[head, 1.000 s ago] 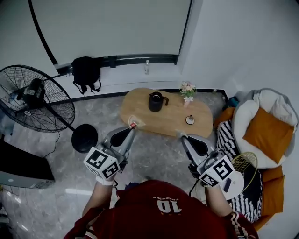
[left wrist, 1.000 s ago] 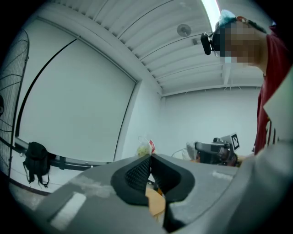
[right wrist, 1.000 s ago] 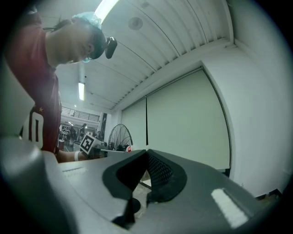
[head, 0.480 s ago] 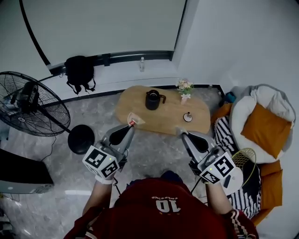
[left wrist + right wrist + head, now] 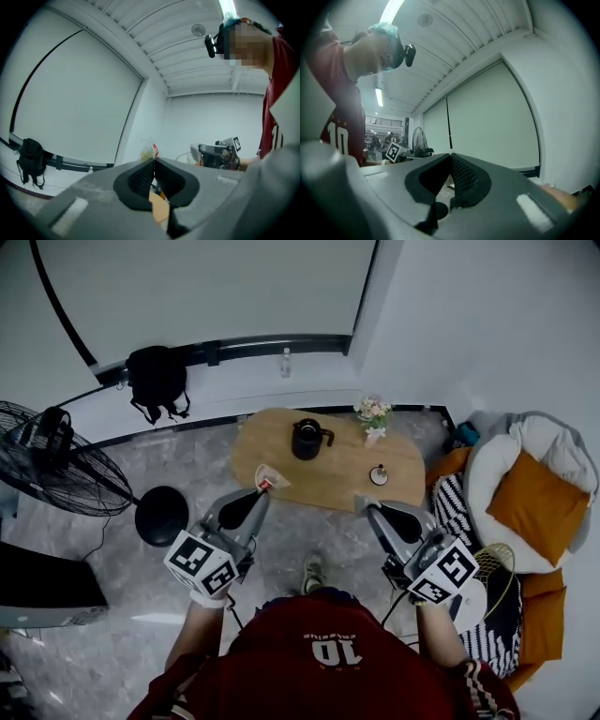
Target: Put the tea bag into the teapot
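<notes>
The person has stepped toward the bench (image 5: 352,474). The left gripper (image 5: 263,491) jaws still pinch the tea bag (image 5: 270,480). The right gripper (image 5: 364,505) jaws are clenched, empty. The teapot (image 5: 307,440) stays far.

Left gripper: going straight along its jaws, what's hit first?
Probably the black teapot on the oval wooden table; the left gripper, pinching the pale tea bag, aims that way but may pass above it.

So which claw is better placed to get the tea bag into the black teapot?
Left. The left claw is shut on the pale, red-tagged tea bag, pointing towards the black teapot; the right claw is shut and empty.
</notes>
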